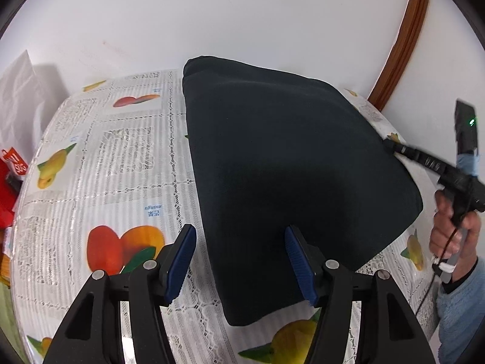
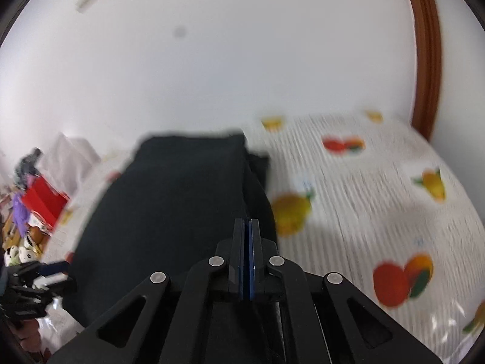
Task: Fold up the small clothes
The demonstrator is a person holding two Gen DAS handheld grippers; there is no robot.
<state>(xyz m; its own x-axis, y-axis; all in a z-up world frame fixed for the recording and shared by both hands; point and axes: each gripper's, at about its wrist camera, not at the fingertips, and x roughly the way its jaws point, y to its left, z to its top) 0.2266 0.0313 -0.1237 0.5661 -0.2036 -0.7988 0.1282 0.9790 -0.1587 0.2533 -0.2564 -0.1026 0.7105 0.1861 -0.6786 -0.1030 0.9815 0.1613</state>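
A dark navy garment (image 1: 291, 176) lies folded flat on the fruit-print tablecloth (image 1: 121, 157). My left gripper (image 1: 239, 257) is open, its blue pads (image 1: 178, 267) straddling the garment's near left edge, just above it. In the left wrist view my right gripper (image 1: 391, 147) touches the garment's far right edge. In the right wrist view the right gripper (image 2: 247, 242) is shut, with the garment (image 2: 169, 212) under and ahead of it; whether cloth is pinched between its pads I cannot tell. The left gripper (image 2: 39, 276) shows at the garment's left side.
The table (image 2: 379, 200) stands against a white wall, with a brown door frame (image 1: 400, 39) at the right. A red box (image 2: 45, 200) and clutter sit at the left end. A white bag (image 1: 21, 91) leans by the wall.
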